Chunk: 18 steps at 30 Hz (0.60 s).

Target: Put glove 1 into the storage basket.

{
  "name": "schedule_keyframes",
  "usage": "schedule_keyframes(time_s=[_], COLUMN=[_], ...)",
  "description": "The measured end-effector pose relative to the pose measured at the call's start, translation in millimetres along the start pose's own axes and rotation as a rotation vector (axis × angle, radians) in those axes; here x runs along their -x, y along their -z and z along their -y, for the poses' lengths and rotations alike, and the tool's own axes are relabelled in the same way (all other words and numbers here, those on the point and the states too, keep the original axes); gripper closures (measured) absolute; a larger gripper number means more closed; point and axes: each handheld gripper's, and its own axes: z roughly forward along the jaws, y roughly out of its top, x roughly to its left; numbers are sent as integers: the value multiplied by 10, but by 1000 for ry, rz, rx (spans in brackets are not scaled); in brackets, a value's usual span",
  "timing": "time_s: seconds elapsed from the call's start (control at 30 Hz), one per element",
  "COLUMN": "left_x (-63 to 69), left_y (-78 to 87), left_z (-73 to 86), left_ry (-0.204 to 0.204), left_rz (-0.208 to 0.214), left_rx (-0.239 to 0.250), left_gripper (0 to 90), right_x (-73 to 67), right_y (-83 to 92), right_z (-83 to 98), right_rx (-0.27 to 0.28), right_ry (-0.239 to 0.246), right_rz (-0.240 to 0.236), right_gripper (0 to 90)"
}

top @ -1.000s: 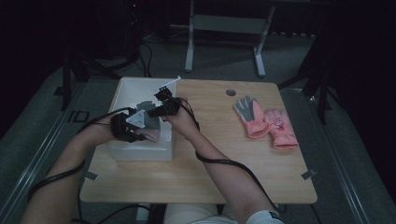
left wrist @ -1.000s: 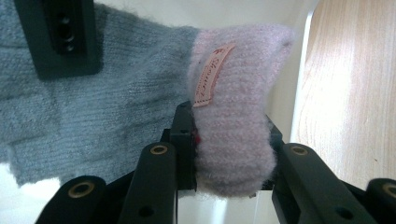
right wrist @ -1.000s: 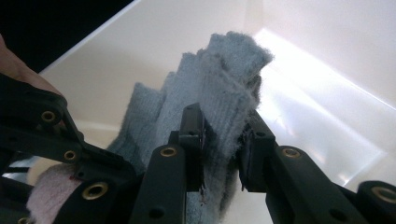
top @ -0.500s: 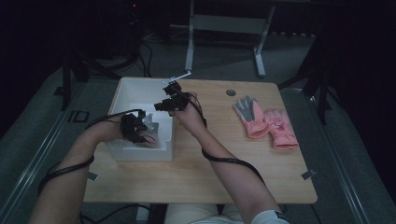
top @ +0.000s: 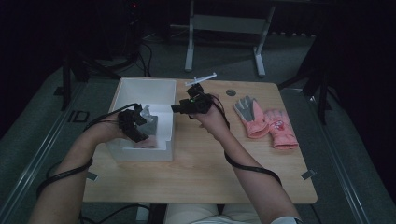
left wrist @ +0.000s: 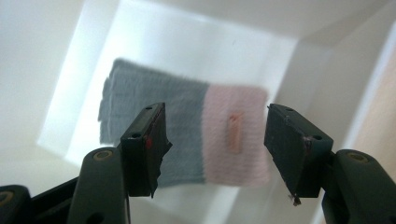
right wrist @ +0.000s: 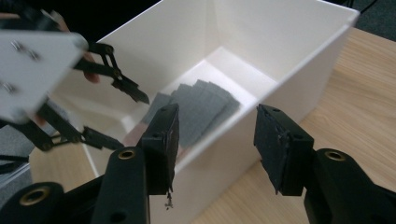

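Lying flat on the floor of the white box [top: 122,91], the grey-and-pink glove [left wrist: 187,133] was judged light, soft and limp, best pinched at its pink cuff, while the jaws of the left gripper [left wrist: 217,140] above it and of the right gripper [right wrist: 215,140] beside the box had just been opened, nothing being held.

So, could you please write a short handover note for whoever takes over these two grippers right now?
Left gripper: above the white box, jaws apart after just opening, nothing between them; the grey-and-pink glove lies below on the box floor.
Right gripper: over the table beside the box's right wall, jaws also just opened, and empty.
Done: one glove sits flat in the box, released by both grippers.
Left: two more pink gloves lie on the table to the right, untouched; they probably go in the box next, the right gripper being the nearer.
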Motion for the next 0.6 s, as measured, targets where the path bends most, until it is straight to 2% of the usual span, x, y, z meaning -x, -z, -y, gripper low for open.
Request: schedule_keyframes(time_s=[0.13, 0.2, 0.37, 0.5, 0.57, 0.6], left_x=[58, 76, 100, 187, 260, 297], left_y=[146, 232, 369, 388, 377, 365], left_z=[-90, -158, -334, -524, -628, -684], left_ry=[28, 46, 93, 91, 70, 59], left_rz=[-5, 2, 25, 8, 13, 4], left_rx=[73, 121, 205, 241, 255, 245], left_gripper=[389, 389, 392, 397, 396, 397], right_x=[70, 93, 181, 296, 349, 382], right_y=[220, 307, 527, 671, 724, 753], right_z=[121, 183, 379, 548, 608, 642], right_rx=[11, 17, 24, 26, 27, 28], right_ry=[9, 13, 31, 30, 20, 17], right_rz=[-4, 1, 13, 36, 44, 45], right_gripper=[503, 505, 509, 513, 521, 523])
